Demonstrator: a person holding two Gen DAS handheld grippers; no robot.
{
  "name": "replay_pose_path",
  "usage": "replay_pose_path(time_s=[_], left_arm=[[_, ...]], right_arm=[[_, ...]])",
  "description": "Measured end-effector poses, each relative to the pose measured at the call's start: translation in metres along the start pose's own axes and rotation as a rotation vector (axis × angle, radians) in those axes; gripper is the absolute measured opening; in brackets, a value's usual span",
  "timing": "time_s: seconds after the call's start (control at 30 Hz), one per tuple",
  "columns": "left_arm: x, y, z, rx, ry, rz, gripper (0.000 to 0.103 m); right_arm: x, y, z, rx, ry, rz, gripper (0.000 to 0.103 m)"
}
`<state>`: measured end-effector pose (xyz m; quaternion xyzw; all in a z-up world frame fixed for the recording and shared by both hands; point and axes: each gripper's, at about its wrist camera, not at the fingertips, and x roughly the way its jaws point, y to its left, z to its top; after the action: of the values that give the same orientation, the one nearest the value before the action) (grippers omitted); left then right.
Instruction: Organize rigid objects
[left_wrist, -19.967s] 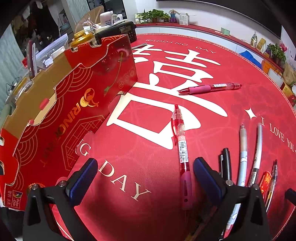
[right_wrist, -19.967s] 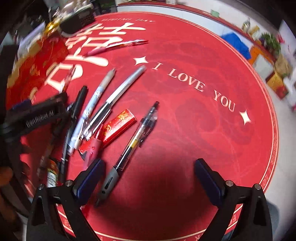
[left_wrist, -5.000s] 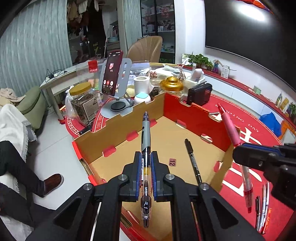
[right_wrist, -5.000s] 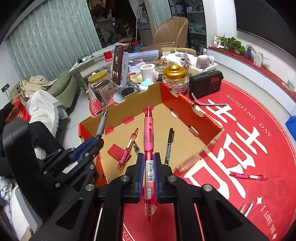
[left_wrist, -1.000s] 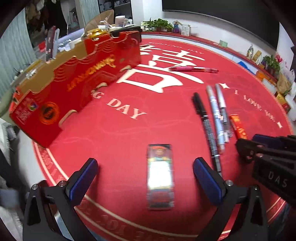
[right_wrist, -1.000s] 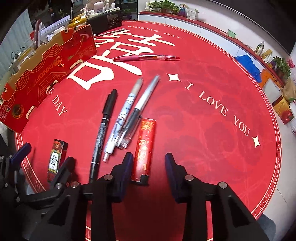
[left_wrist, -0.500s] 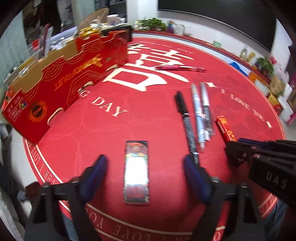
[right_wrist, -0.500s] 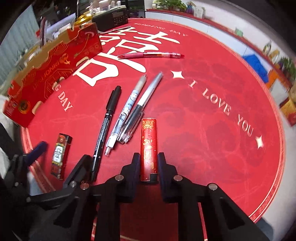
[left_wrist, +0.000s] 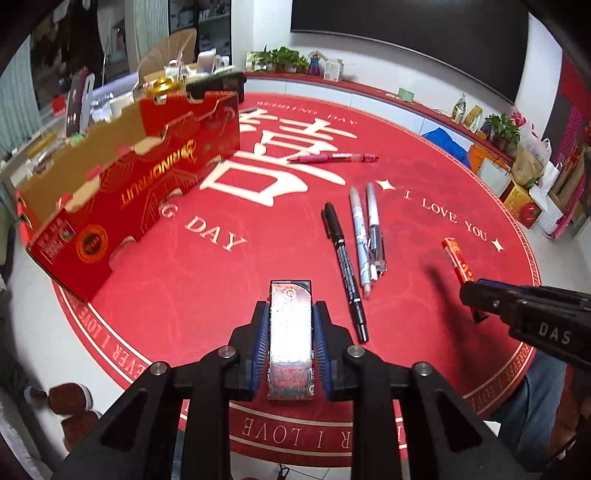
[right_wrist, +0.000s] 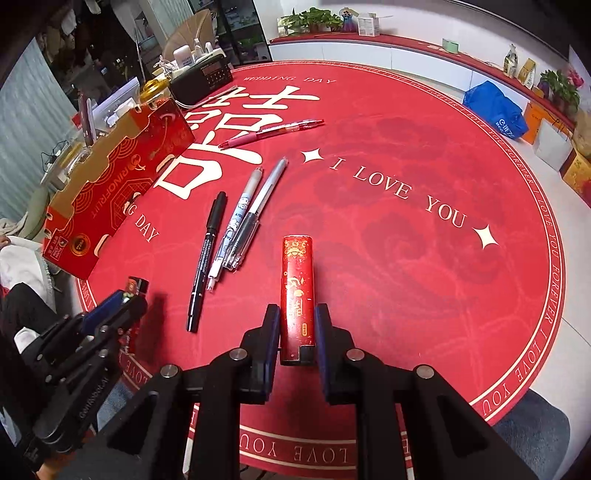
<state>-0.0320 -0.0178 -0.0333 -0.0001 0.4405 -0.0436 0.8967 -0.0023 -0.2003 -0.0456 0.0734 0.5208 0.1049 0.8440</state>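
Both grippers had just picked up: the left gripper (left_wrist: 289, 334) was closing on a flat lighter (left_wrist: 290, 332), the right gripper (right_wrist: 295, 332) clamped a red tube (right_wrist: 297, 295). Next, I judged, came carrying them to the box (left_wrist: 122, 192) at far left.
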Motion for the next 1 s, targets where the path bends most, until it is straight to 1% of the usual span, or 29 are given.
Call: replay_pose_path(time_s=[0.23,0.53,1.0], left_arm=[[-0.006,-0.001,0.005,0.015,-0.028,0.016,0.026],[-0.015,0.001,0.008,0.025,-0.065,0.03,0.026],[-0.017,0.005,0.01,0.018,-0.075,0.024,0.026]], right_arm=[[-0.009,0.002,0.0,0.002,-0.021,0.011,0.02],[-0.011,0.009,0.002,-0.004,-0.024,0.021,0.02],[-0.01,0.024,0.007,-0.044,-0.013,0.009,0.02]])
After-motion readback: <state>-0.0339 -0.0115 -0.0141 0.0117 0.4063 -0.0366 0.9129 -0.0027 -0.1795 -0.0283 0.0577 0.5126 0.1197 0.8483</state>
